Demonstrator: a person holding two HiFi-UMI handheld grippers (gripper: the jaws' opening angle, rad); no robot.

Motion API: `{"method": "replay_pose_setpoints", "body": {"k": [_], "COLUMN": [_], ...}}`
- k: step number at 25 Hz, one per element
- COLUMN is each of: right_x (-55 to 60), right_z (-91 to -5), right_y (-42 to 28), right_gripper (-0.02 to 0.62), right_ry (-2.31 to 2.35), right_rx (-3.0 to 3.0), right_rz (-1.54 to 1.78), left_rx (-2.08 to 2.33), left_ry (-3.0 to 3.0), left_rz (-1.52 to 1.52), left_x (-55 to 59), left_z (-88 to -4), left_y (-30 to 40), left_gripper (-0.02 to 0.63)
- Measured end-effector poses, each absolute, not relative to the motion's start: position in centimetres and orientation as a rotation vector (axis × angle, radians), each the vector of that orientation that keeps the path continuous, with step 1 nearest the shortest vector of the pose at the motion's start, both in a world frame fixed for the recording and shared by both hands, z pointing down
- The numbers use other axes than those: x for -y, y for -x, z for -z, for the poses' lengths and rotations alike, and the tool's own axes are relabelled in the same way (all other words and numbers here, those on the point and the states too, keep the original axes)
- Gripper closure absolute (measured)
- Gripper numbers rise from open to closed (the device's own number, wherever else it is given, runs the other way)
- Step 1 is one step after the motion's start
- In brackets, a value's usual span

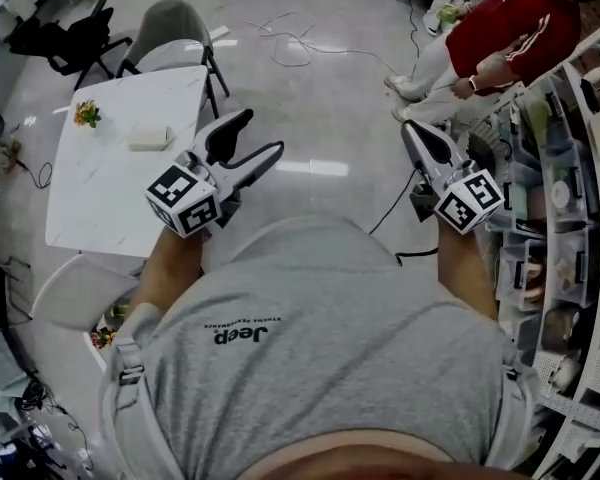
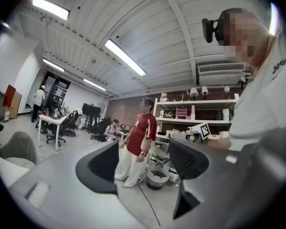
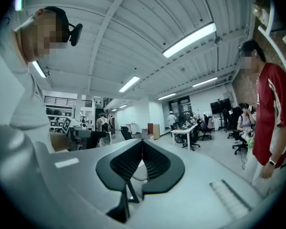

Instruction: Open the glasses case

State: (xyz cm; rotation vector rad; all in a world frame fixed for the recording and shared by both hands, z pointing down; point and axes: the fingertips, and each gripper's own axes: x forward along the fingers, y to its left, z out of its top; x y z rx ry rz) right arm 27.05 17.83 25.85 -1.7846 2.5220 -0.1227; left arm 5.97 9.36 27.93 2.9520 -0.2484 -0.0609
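- Taken, as a best guess, for the glasses case (image 1: pixel 148 138): a pale oblong box lying flat toward the far end of the white desk (image 1: pixel 110 203), near a small flower sprig (image 1: pixel 87 114). Too small to tell lid from base.
- Untouched and well apart from both grippers. Judged not yet started, with the approach to the desk still to make.
- Left gripper (image 1: pixel 260 133) held level in front of the torso, just beside the desk's near edge in the head view. Jaws spread wide, with nothing between them but open room, a standing person in red (image 2: pixel 139 130) and shelving. Presumably kept open to be ready for the case.
- Right gripper (image 1: pixel 410 130) also level, aimed over bare floor beside the storage shelves (image 1: pixel 570 218). Jaws closed tip to tip on nothing, probably just parked while carried.
- Both forearms bent and tucked at the waist, marker cubes (image 1: pixel 185 200) facing up. Reads as a carrying pose, not a reach.
- Next, by judgement: close in on the desk, tip both grippers downward, pin the base with one and lift the lid with the other. Risk of the light box sliding on the smooth top.
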Motion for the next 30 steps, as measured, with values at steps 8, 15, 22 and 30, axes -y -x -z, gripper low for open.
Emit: {"method": "replay_pose_setpoints", "body": {"k": [8,15,22,30], "right_x": [-7.3,-3.5,0.9,7.6], "right_z": [-26.8,-28.8,-28.6,-29.9], "right_y": [-25.2,-24.6,-25.6,-30.7], "right_gripper": [0.591,0.591,0.591,0.591], "right_ry": [1.846,1.841,1.748,1.574], "right_rx": [-2.488,-2.533,-2.584,-2.676], "right_rz": [0.208,0.269,0.274,0.257], "left_rx": [0.19,0.166,0.255,0.452], "left_ry": [-2.926,-2.9,-2.88,-2.873], "left_rz": [0.036,0.019,0.012,-0.026], "left_x": [1.5,5.3,8.1,12.1], "left_z": [-28.5,-29.9,-30.9,-32.3], "left_y": [-4.5,-4.4,-5.2,-8.8], "left_gripper": [0.247,0.247,0.247,0.247]}}
